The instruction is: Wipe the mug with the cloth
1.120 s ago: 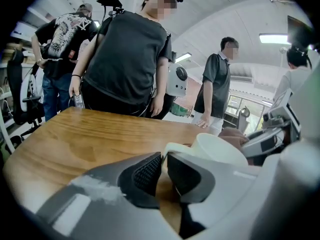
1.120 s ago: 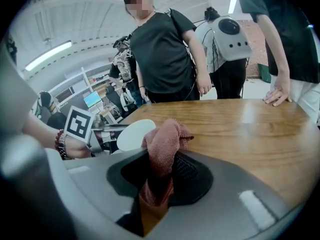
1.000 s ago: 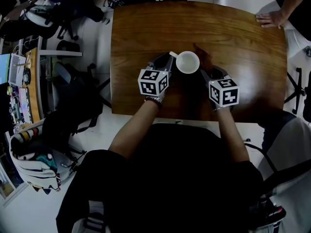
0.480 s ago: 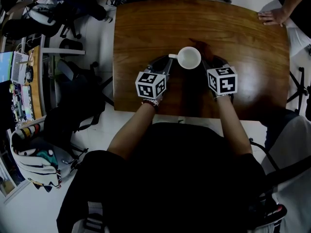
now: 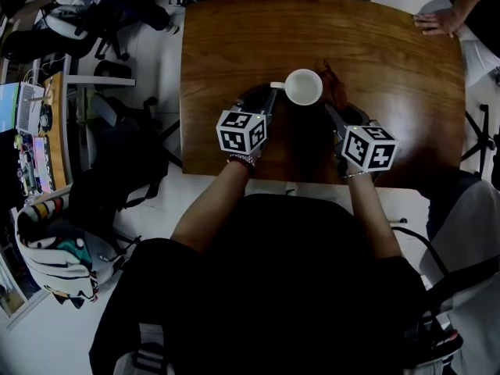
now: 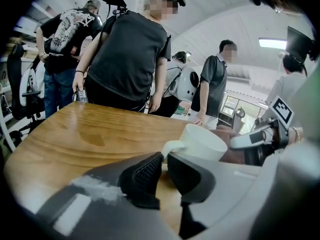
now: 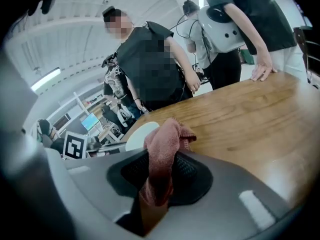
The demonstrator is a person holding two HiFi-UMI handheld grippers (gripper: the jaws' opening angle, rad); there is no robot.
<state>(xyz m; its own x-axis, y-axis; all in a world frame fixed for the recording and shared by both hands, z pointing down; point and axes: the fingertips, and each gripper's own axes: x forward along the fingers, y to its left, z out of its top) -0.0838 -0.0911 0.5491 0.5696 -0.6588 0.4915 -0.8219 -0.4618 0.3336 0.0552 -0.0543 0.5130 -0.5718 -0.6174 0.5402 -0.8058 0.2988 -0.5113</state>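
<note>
- Head view: mug stands upright near the middle of the worktop, mouth up, handle pointing to 9 o'clock.
- Left claw comes in from the mug's 8 o'clock, its tips at the handle.
- Right claw lies at the mug's 4 o'clock, with the dark red cloth bunched at the mug's 3 o'clock side. Whether cloth and mug touch cannot be told from above.
- A bystander's hand rests on the worktop's edge at 1 o'clock.
- Left gripper view: the left claw is clamped on the white handle, its jaws only a narrow gap apart with the handle between their tips.
- The mug sits on the worktop just past the tips, at 1 o'clock. The cloth shows dark at its 3 o'clock side.
- Right gripper view: the right claw is closed tight on the cloth, which stands up from the jaws in a folded bunch.
- The mug shows just behind the cloth, at 10 o'clock. The worktop runs off toward 2 o'clock.
</note>
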